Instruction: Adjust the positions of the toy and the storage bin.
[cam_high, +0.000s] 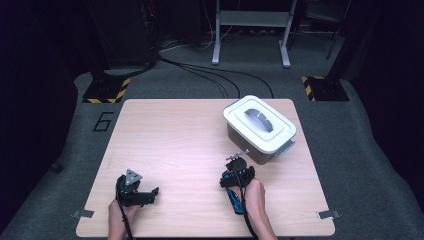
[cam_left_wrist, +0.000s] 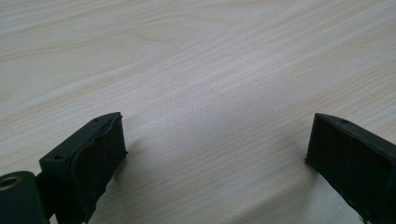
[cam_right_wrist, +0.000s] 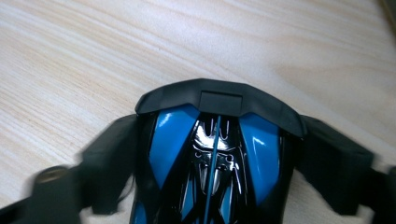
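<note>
Blue-and-black toy car (cam_right_wrist: 212, 158) lies on the wooden bench (cam_high: 190, 140) near the white-lidded box (cam_high: 260, 125), clamped between the right tongs (cam_high: 235, 176). The left tongs (cam_high: 142, 192) stand apart over bare wood.

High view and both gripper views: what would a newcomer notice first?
The glossy blue-and-black toy car sits between the right gripper's jaws, near the table's front edge. A white-lidded box stands at the far right. The left gripper hangs open above bare wood.

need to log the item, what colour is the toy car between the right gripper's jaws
Glossy blue and black toy car with a black rear spoiler; it shows best in the right gripper view.
</note>
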